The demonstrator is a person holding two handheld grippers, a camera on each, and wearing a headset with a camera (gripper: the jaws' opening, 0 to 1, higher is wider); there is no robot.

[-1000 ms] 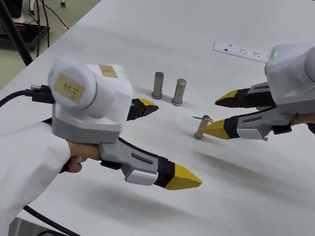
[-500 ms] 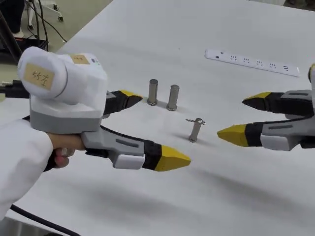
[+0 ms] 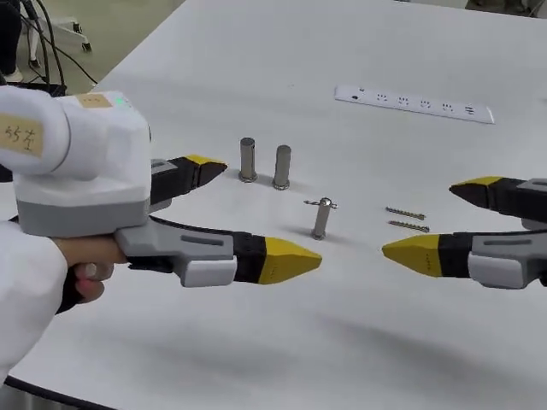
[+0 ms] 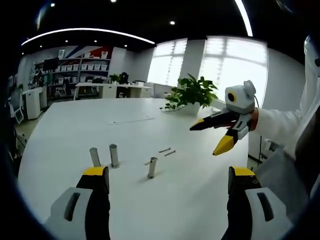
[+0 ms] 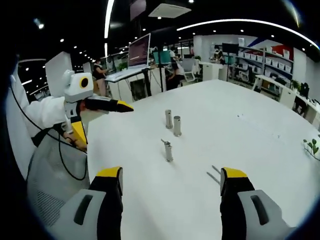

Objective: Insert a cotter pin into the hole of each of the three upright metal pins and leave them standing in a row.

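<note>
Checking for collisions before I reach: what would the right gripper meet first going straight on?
Probably the fitted metal pin, standing nearly dead ahead of the right gripper. Two loose cotter pins lie nearer but flat; its height over them is unclear.

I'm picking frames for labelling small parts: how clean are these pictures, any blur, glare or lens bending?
Head view: sharp, evenly lit, soft shadows; the two loose thin metal cotter pins read clearly on the white table. Left gripper view: fisheye bends the table edge, the bright windows blow out. Right gripper view: ceiling light strips curve, yet the three grey upright metal pins stay legible.
</note>
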